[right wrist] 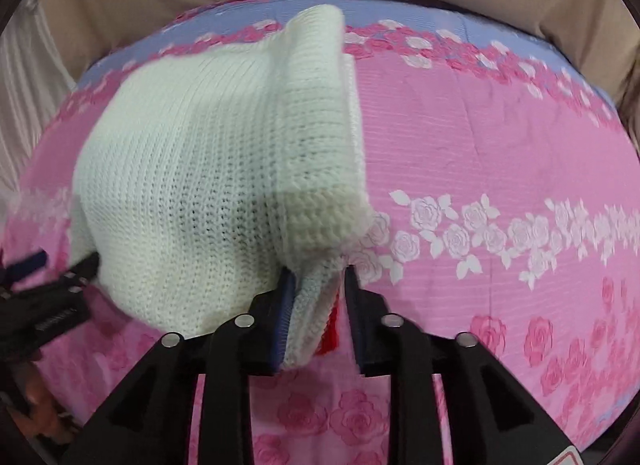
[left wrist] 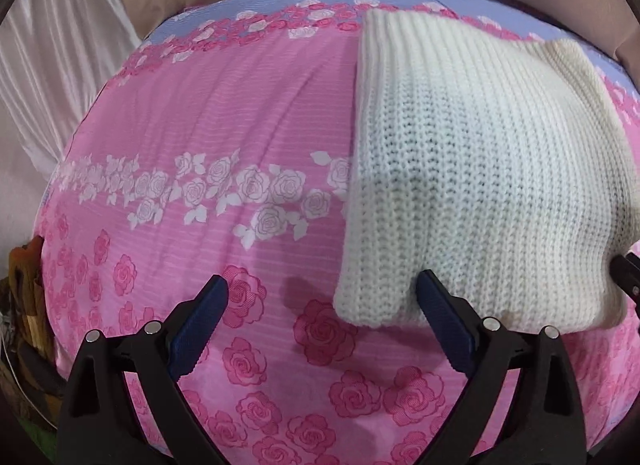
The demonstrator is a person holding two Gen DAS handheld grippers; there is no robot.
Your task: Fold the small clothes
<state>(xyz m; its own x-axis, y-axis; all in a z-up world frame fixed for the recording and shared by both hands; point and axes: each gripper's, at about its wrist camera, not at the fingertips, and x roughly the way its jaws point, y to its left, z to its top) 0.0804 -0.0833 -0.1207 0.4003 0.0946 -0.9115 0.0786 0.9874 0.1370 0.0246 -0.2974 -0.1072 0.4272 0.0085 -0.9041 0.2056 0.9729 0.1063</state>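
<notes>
Knitwear fills both views: a white knitted garment [left wrist: 476,169] lies folded on the pink rose-print bedsheet [left wrist: 224,113], toward its blue-bordered far edge. My left claw [left wrist: 322,297] is spread wide, its right finger resting against the garment's near hem, its left finger over bare sheet. My right claw [right wrist: 316,285] grasps the garment's near right corner between its blue pads [right wrist: 285,297], and a red strip [right wrist: 330,325] shows inside the pinched fold.

Chunky ribbed knit sweater [left wrist: 472,169], matt
</notes>
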